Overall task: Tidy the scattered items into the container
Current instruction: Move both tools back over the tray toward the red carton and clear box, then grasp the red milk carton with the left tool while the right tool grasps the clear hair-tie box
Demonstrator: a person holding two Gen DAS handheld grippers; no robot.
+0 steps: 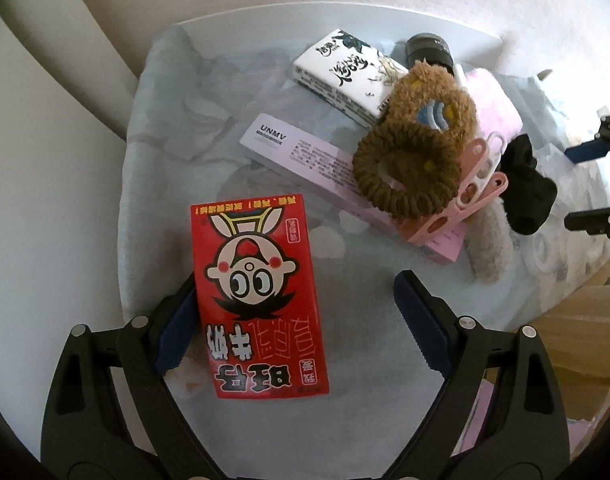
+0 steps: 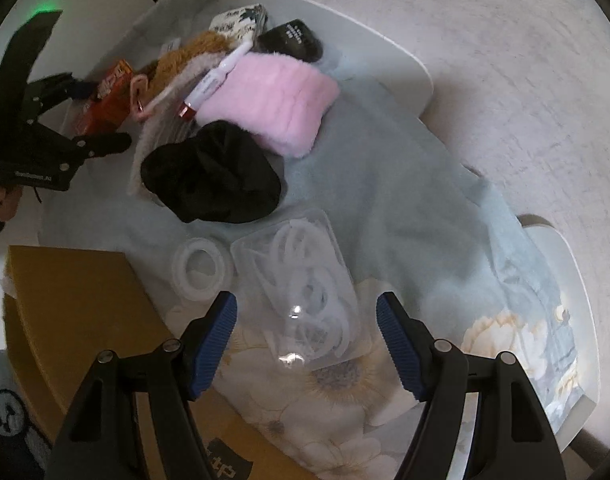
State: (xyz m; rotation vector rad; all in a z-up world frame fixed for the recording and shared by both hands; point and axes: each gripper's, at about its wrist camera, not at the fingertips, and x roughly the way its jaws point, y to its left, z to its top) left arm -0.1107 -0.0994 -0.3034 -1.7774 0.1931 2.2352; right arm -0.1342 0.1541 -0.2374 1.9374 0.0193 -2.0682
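Trouble starts nearest: my left gripper gapes around the red carton, touching one side only, so closing may skew it. My right gripper, also spread, straddles the slick clear case. Beyond, the cardboard box waits.

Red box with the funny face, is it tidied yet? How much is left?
Nothing looks packed yet. The open left gripper straddles the red box; the open right gripper hovers over the clear case. The pink pouch, black scrunchie and others lie on the cloth.
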